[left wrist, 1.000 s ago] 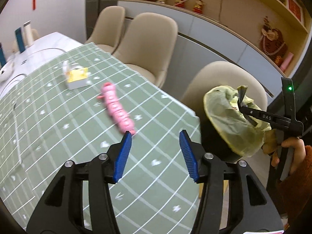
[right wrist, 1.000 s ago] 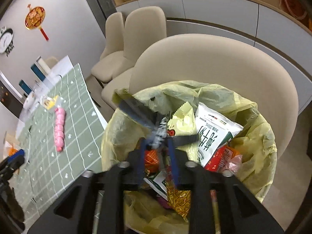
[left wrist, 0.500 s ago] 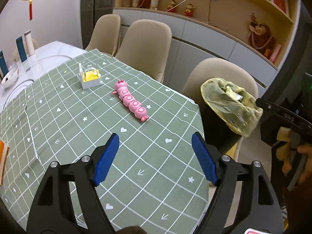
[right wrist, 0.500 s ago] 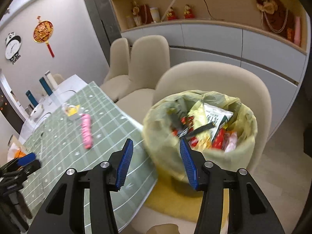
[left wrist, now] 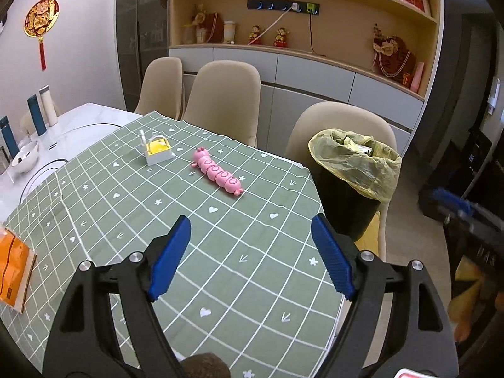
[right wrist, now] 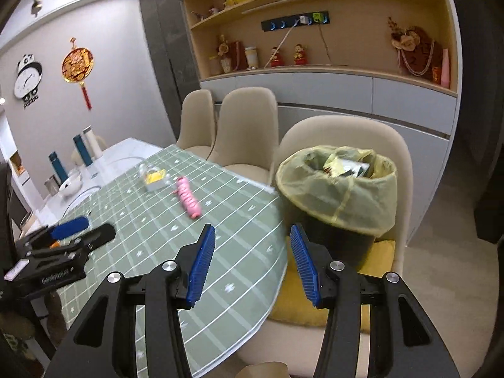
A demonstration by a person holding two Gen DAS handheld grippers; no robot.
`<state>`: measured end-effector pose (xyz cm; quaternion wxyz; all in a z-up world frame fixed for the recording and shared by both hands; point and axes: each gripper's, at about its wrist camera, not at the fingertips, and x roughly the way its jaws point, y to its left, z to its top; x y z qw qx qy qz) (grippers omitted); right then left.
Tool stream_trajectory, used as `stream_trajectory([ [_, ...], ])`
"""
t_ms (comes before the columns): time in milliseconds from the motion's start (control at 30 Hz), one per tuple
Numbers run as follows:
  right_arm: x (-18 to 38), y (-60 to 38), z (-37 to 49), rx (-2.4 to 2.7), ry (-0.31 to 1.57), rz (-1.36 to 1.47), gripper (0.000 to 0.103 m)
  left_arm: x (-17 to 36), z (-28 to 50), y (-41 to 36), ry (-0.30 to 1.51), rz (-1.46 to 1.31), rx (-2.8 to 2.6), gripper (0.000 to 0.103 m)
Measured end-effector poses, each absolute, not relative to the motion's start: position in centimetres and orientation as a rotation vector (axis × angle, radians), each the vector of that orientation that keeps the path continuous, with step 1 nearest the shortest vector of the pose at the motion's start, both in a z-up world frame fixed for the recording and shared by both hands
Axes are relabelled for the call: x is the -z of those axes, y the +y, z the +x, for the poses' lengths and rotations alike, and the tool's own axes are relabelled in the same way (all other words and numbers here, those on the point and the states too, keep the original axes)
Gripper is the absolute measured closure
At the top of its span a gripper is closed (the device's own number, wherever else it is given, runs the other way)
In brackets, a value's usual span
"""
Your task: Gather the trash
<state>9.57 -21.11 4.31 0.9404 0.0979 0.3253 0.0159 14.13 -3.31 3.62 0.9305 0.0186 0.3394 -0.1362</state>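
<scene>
A black bin with a yellow bag [left wrist: 356, 163] [right wrist: 338, 195] full of wrappers stands on a beige chair at the table's right end. My left gripper [left wrist: 250, 255] is open and empty, held above the near part of the green checked tablecloth [left wrist: 157, 214]. My right gripper [right wrist: 252, 263] is open and empty, in front of the bin and the table's edge. A pink caterpillar toy [left wrist: 217, 174] [right wrist: 188, 197] and a small white box with yellow contents [left wrist: 157, 151] [right wrist: 154, 179] lie on the cloth.
An orange packet [left wrist: 12, 267] lies at the cloth's left edge. A white bowl [left wrist: 25, 156] and bottles [left wrist: 34, 116] stand on the white tabletop beyond. Beige chairs [left wrist: 223, 97] line the far side. A yellow cushion [right wrist: 315, 296] lies under the bin.
The right gripper let go of a wrapper into the bin, opened and drew back. The left gripper opened wider and pulled back from the pink toy.
</scene>
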Motion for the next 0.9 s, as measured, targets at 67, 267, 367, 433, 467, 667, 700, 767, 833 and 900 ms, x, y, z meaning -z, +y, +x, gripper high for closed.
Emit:
stream_trajectory([
  [67,-4.2,-19.9,8.8,-0.032,0.664,0.183,0.056,-3.8,13.1,-3.1,0.677,0.050,0.259,0.028],
  [267,-4.1,-17.4,7.0,-0.028,0.658,0.135,0.056,-3.9,11.1,-1.7,0.667,0.058,0.227,0.028],
  [367,-4.1,-16.7,6.4,-0.029,0.654,0.129,0.056,-3.9,10.6,-1.2,0.669,0.059,0.224,0.028],
  [433,-4.1,-16.4,6.2,-0.027,0.654,0.127,0.056,-3.9,10.5,-1.1,0.668,0.062,0.225,0.028],
  [467,-4.1,-16.5,6.2,-0.028,0.655,0.127,0.056,-3.9,10.4,-1.1,0.666,0.064,0.226,0.028],
  [667,-4.3,-16.1,5.7,-0.018,0.642,0.131,0.056,-4.1,9.9,-1.1,0.653,0.073,0.241,0.028],
  [700,-4.3,-16.0,5.6,-0.017,0.640,0.132,0.056,-4.1,9.8,-1.2,0.652,0.074,0.244,0.028],
  [767,-4.4,-16.1,5.4,-0.014,0.637,0.132,0.056,-4.1,9.6,-1.2,0.649,0.075,0.247,0.028],
  [833,-4.4,-16.2,5.4,-0.013,0.639,0.130,0.056,-4.2,9.5,-1.2,0.646,0.074,0.250,0.028],
  [900,-4.5,-16.1,5.3,-0.013,0.640,0.129,0.056,-4.2,9.4,-1.3,0.644,0.074,0.252,0.028],
])
